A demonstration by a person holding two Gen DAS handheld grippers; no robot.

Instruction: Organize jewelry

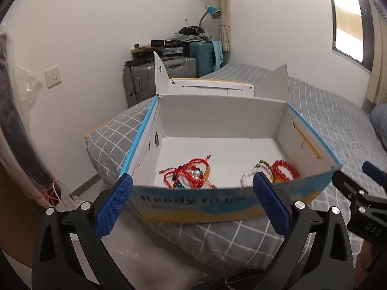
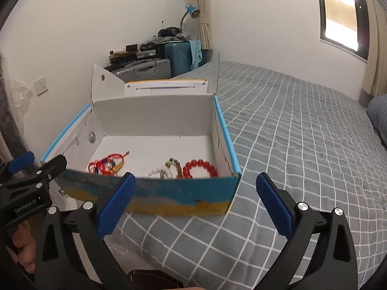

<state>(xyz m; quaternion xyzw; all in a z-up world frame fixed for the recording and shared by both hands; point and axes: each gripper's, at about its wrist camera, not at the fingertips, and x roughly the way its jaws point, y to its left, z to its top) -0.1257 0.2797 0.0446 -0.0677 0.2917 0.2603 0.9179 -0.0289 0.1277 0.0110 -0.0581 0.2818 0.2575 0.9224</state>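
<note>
Jewelry, red cord bracelets [image 1: 187, 172] and red bead bracelet [image 2: 199, 168], lies along the open white cardboard box's [image 1: 217, 111] near wall on the bed; your left gripper [image 1: 192, 204] and right gripper [image 2: 193, 203], both spread empty, could snag cords together.

So I count one open box [image 2: 145, 193], two suitcases [image 2: 142, 68], one desk lamp [image 2: 191, 12], and one red bead bracelet [image 2: 199, 168] among a few tangled ones I can't separate.
</note>
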